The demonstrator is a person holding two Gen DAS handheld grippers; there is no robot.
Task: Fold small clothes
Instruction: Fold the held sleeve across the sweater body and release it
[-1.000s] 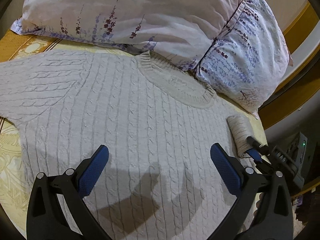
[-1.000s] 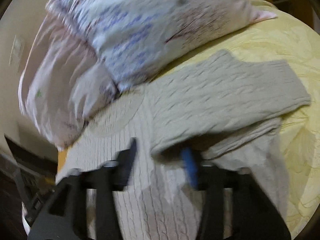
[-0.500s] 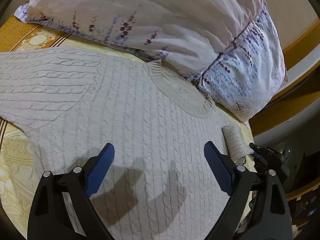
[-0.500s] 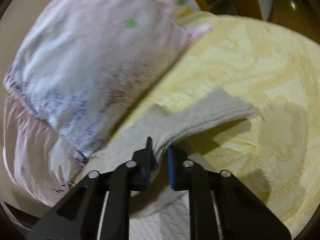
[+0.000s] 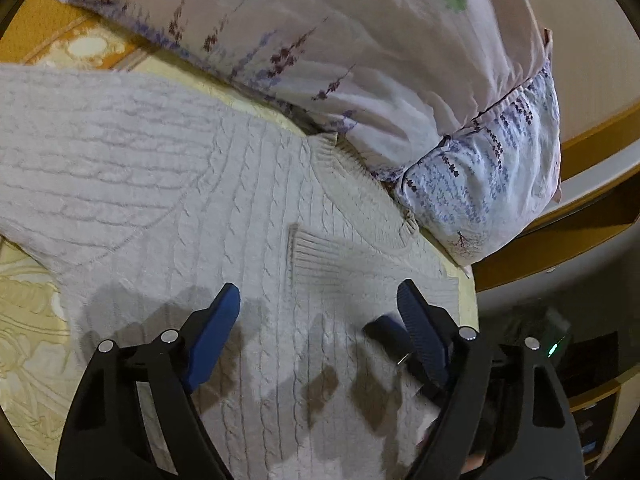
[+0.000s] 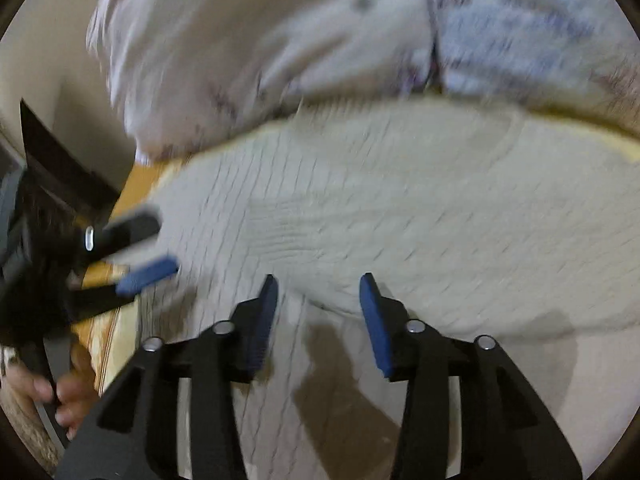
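The cream cable-knit sweater [image 5: 168, 184] lies flat on the bed [image 5: 28, 320] below the pillow [image 5: 360, 60], one sleeve [image 5: 340, 256] folded across its chest, so the right gripper [image 6: 318, 312] opens empty while the left gripper [image 5: 320, 320], also empty, narrows above the knit.

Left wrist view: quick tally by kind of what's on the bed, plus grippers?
Sweaters: 1, the cream cable-knit sweater, one sleeve folded across its chest.
Pillows: 2, a pink floral pillow and a blue floral pillow.
Grippers: 2, the left gripper and the right gripper, which is partly hidden.
Total: 5.
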